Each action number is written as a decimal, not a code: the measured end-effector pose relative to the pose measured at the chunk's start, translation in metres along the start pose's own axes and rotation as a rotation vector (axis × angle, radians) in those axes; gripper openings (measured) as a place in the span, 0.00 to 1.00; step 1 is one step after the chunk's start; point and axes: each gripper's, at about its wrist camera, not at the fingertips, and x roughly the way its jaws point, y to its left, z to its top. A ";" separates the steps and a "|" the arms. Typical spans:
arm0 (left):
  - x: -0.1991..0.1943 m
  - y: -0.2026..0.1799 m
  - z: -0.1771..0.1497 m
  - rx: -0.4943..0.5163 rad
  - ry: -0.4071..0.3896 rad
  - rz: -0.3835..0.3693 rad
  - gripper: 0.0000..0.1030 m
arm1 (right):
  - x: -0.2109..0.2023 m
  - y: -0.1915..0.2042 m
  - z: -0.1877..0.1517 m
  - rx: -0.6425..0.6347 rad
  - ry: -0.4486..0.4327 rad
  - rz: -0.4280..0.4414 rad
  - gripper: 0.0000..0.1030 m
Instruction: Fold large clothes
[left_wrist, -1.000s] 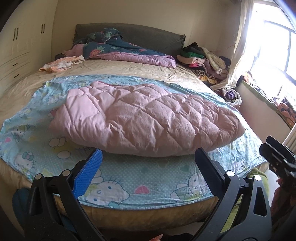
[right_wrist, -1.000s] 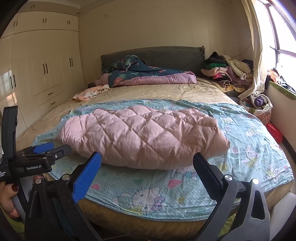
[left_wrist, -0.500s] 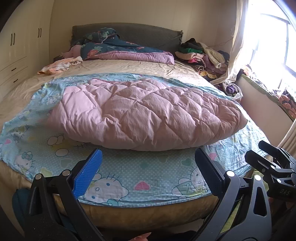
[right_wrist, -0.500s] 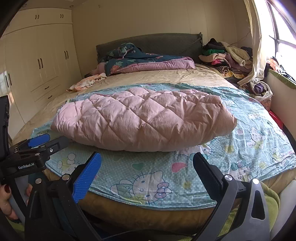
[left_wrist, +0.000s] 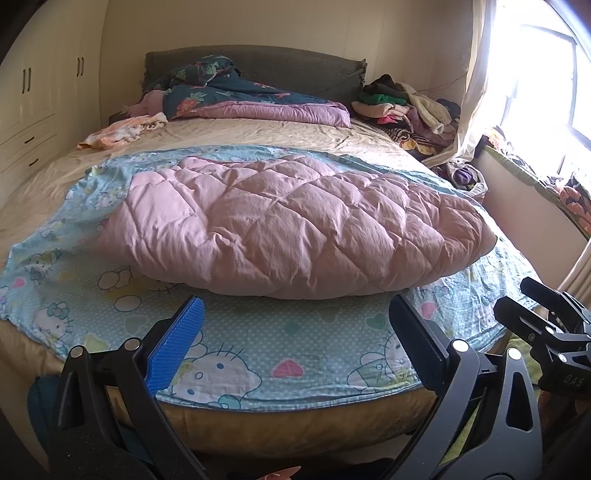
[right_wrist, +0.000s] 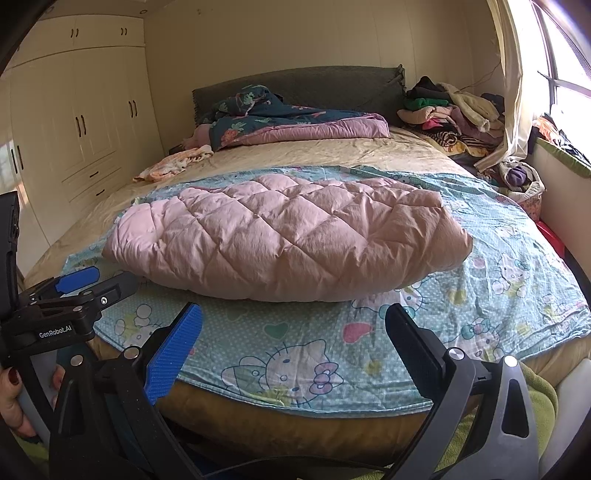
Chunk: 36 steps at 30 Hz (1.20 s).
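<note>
Pink quilted coat (left_wrist: 295, 229) lying folded on cartoon-print sheet (left_wrist: 280, 354) just ahead of both sets of jaws, left gripper (left_wrist: 295, 350) spread wide and empty, right gripper (right_wrist: 291, 347) likewise spread, both poised near bed (right_wrist: 295, 432) foot edge

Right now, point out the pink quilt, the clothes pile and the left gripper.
pink quilt (left_wrist: 295, 225), left wrist view, middle of quilted top.
clothes pile (right_wrist: 450, 110), right wrist view, centre of heap.
left gripper (left_wrist: 295, 347), left wrist view, between open fingertips.

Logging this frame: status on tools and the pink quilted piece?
Left tool open, empty. Right tool open, empty. Pink quilted piece lies bunched on cartoon-print sheet, untouched. Nothing between tools and it.
</note>
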 end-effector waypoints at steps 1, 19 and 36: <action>0.000 0.001 0.000 0.001 0.000 0.001 0.91 | 0.000 0.000 0.000 -0.001 0.000 0.000 0.96; -0.002 0.004 -0.001 0.002 0.001 0.009 0.91 | -0.002 0.001 0.001 -0.003 -0.003 -0.001 0.96; -0.002 0.004 -0.001 0.004 0.001 0.009 0.91 | -0.002 0.002 0.000 -0.004 -0.004 -0.001 0.96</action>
